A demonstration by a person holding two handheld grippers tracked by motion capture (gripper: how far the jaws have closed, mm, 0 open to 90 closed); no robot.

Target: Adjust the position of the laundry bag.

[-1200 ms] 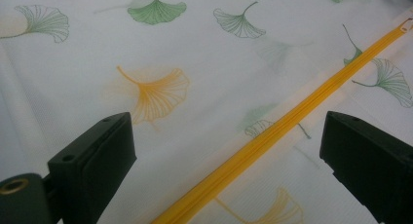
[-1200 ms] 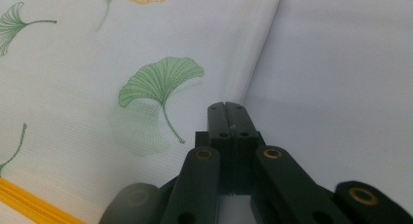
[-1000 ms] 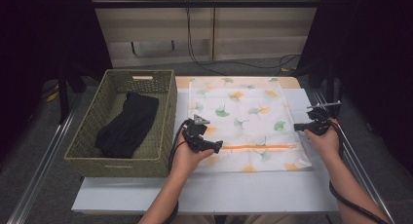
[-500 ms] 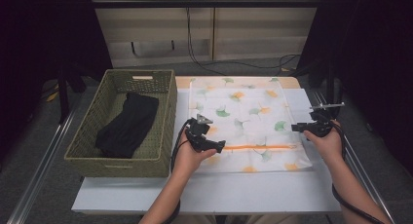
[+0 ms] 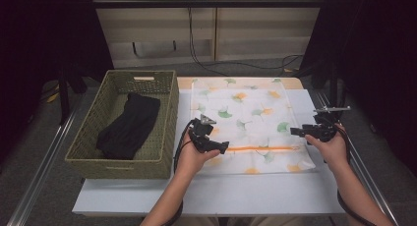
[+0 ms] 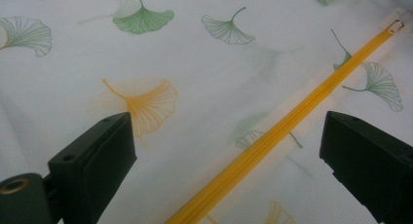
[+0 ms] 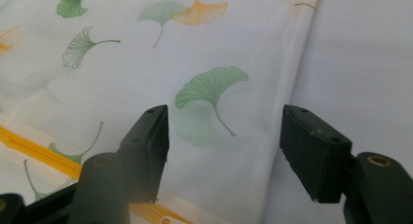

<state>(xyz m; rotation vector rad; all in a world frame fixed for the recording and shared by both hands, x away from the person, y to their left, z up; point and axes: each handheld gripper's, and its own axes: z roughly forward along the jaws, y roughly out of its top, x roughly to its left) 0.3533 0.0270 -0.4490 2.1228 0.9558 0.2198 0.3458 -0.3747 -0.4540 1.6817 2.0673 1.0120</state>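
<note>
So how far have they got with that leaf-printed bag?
Done: the white mesh laundry bag with ginkgo leaves lies flat, its orange zipper closed. In hand: the right gripper has just been opening, nothing between its jaws; the left gripper hovers open over the zipper. Left: the black garment sits in the woven basket.

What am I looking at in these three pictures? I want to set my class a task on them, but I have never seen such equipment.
A person at a white table holds two hand-held tools with black jaws: the left gripper and the right gripper. One picture comes from above; the others from cameras riding on each gripper. On the table lie a white mesh bag printed with ginkgo leaves, its orange zipper closed, and a woven green basket holding a black cloth. Both grippers are open, holding nothing; the right jaws have just been opening.
</note>
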